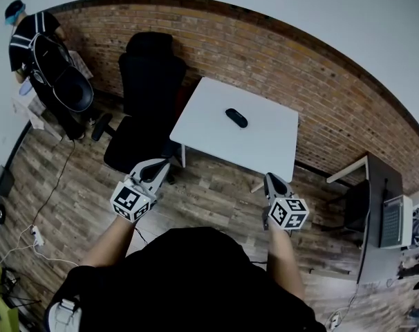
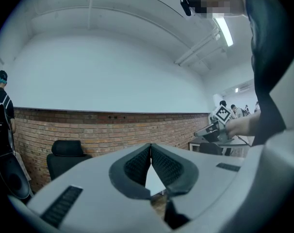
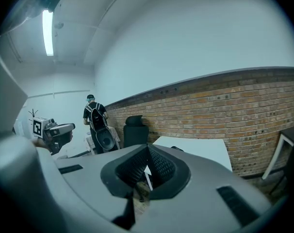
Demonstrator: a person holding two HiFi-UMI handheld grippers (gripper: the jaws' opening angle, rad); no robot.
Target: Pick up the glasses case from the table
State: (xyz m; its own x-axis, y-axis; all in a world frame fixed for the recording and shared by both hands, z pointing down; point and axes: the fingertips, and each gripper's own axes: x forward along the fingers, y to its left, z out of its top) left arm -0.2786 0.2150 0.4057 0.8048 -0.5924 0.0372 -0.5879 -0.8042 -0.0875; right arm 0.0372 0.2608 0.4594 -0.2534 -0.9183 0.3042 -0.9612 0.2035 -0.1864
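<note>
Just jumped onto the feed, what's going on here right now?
A person stands back from the white table, holding a gripper in each hand. The left gripper and the right gripper are both shut and empty, and both point toward the table. The black glasses case lies on the tabletop, not yet touched. A black office chair stands left of the table, and another person wearing a backpack is by the far wall.
</note>
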